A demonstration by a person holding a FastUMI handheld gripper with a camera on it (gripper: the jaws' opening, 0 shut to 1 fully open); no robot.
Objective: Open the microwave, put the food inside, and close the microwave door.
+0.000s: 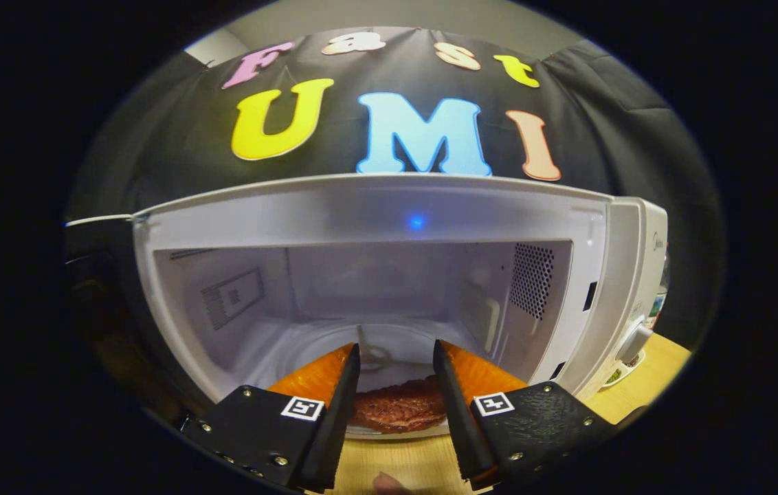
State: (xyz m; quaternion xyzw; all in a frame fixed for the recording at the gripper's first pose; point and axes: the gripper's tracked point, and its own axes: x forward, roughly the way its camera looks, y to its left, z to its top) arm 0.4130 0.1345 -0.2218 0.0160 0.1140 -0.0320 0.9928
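A white microwave [375, 213] stands in front of me with its door [97, 289] swung open to the left, so the pale cavity [389, 295] is exposed. A brown, flat piece of food [399, 407] sits between my fingers, low at the cavity's front sill. It fills the gap from one finger to the other. My gripper [396, 371] is shut on it, with the fingertips reaching just inside the opening. The turntable ring [375, 357] lies on the cavity floor just beyond the food.
The microwave's control panel with a round knob [633, 340] is right of the cavity. A wooden table [643, 385] carries the microwave and extends under my fingers. A fingertip [389, 485] shows below the gripper.
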